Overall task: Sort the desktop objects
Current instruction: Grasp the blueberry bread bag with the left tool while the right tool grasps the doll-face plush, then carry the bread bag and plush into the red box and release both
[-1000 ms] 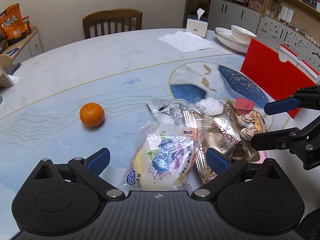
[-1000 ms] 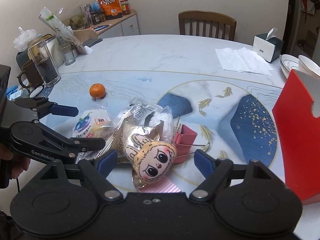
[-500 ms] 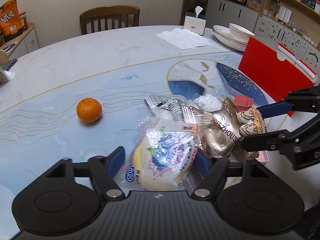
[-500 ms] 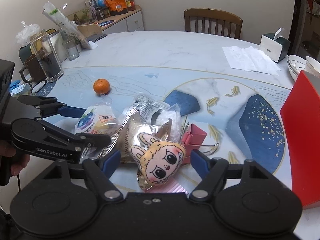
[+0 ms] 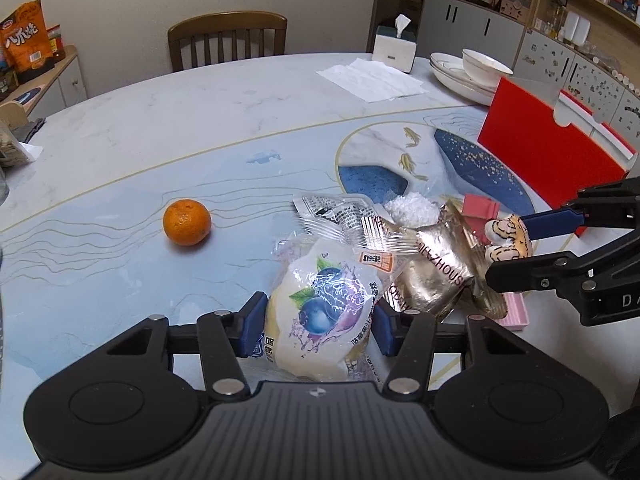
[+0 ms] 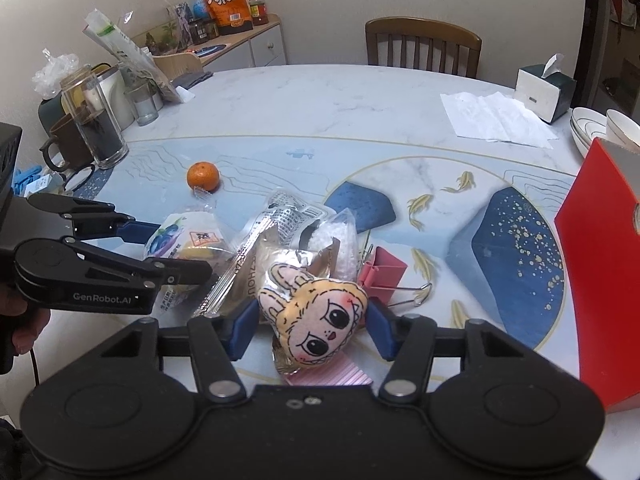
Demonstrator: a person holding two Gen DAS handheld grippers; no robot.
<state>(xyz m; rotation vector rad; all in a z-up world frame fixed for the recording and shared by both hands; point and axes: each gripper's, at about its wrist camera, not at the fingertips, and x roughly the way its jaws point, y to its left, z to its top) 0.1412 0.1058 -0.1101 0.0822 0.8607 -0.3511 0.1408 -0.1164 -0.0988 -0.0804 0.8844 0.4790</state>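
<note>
My left gripper (image 5: 318, 322) is shut on a blueberry bread packet (image 5: 324, 312), its blue pads pressing both sides; it also shows in the right wrist view (image 6: 184, 240). My right gripper (image 6: 308, 328) is shut on a plush doll head (image 6: 314, 322), which also shows in the left wrist view (image 5: 506, 238). Between them lies a pile: a gold foil packet (image 5: 436, 276), a clear printed wrapper (image 5: 336, 214), a white crumpled bag (image 5: 412, 210) and a pink binder clip (image 6: 382, 274). An orange (image 5: 187, 222) sits apart to the left.
A red file box (image 5: 548, 160) stands at the right. Stacked bowls and plates (image 5: 472, 72), a tissue box (image 5: 394, 46) and paper napkins (image 5: 370, 80) are at the back. Jars and mugs (image 6: 92, 128) crowd the table's left edge. A chair (image 5: 228, 40) is behind.
Both grippers have closed from open: the left onto the blueberry bread packet, the right onto the plush doll head. Both moved slightly forward over the pile.
</note>
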